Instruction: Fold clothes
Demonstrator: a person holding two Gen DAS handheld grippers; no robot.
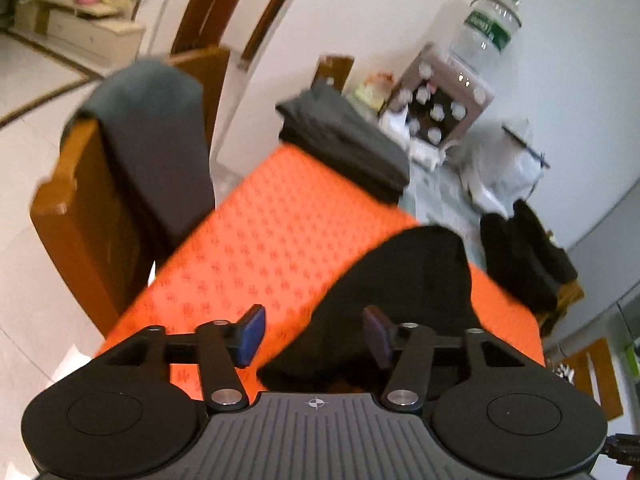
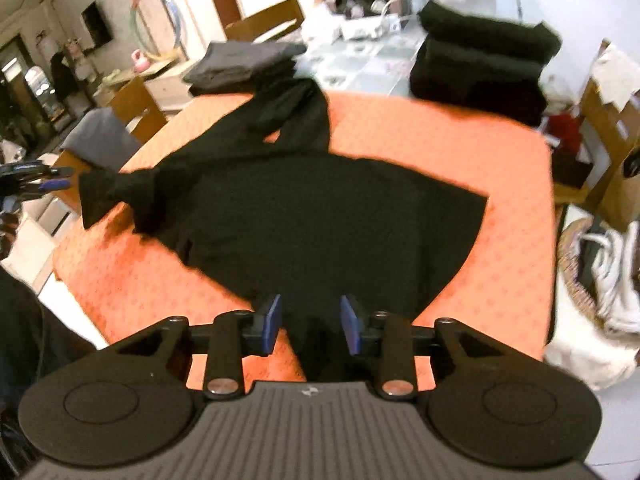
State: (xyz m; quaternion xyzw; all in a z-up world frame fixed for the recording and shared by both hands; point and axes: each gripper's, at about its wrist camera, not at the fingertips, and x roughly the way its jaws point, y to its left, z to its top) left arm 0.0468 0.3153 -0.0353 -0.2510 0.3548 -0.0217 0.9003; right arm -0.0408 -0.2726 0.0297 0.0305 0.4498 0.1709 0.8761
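Lying spread on the orange table (image 2: 500, 184), the black garment (image 2: 320, 232) reaches from just ahead of the right gripper (image 2: 310, 326) outward, one sleeve crossed over, the other stretched left, its body not folded over. Right fingers stand spread with cloth between them, none pinched. Left gripper (image 1: 314, 332) fingers also spread, over a black edge. Beyond the fingers sit 2 folded stacks: grey (image 2: 240, 64), black (image 2: 484, 64). Right of the right fingers, a woven basket (image 2: 568, 264) holds pale, unfolded laundry (image 2: 616, 280). So folding looks partly done, with more left
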